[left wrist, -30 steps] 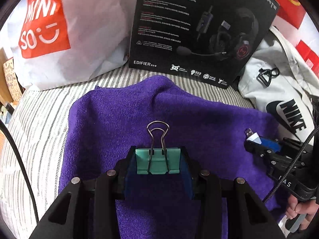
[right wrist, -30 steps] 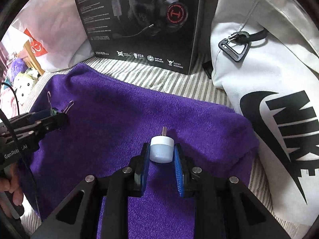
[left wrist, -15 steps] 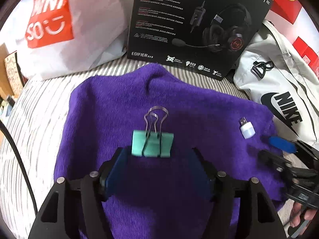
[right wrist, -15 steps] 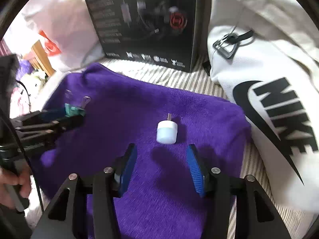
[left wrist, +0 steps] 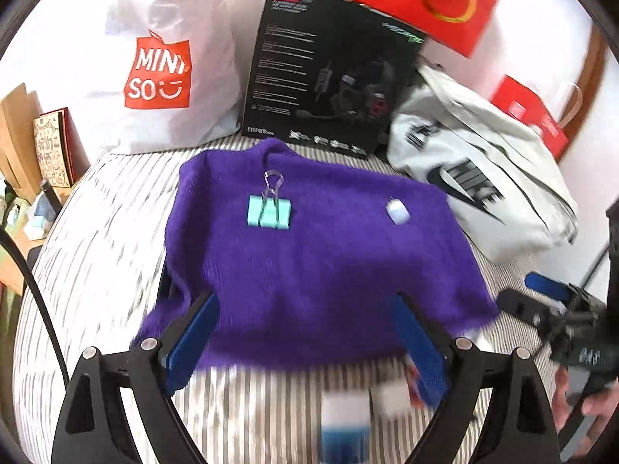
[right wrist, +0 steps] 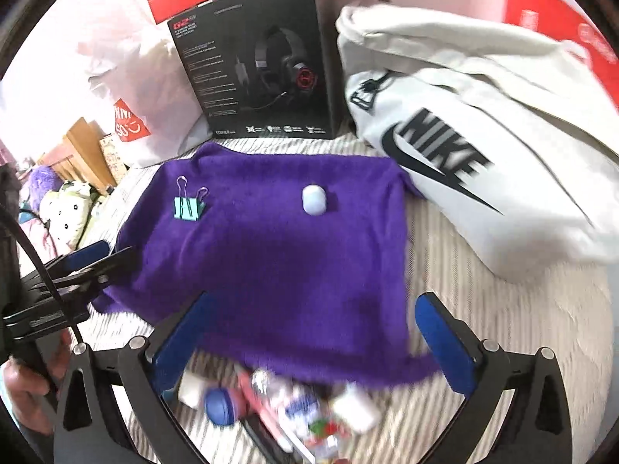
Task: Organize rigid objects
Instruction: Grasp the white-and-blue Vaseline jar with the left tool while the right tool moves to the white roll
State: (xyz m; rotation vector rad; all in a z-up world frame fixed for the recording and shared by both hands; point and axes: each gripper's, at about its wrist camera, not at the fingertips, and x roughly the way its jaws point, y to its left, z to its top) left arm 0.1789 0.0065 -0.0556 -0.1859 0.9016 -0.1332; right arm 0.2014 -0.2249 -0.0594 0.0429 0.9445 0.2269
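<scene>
On the purple terry towel [right wrist: 271, 255] lay the mint-green metal binder clip [left wrist: 269, 211] and small white plastic USB plug [right wrist: 314, 200], placed; both jaws had just been opening, empty, with blurred clutter [right wrist: 294, 398] unsorted.

A towel [left wrist: 317, 270] lay spread on the striped bedding [left wrist: 100, 239]. On the towel, toward its far edge, a binder clip [left wrist: 269, 212] lay at the left and a small USB plug-in device [left wrist: 397, 210] at the right, well apart. Behind the towel stood a headset box [left wrist: 329, 73], with a Miniso bag [left wrist: 162, 73] to its left and a Nike bag [left wrist: 476, 178] to its right. Blurred small items [right wrist: 278, 398] lay before the towel's near edge.
</scene>
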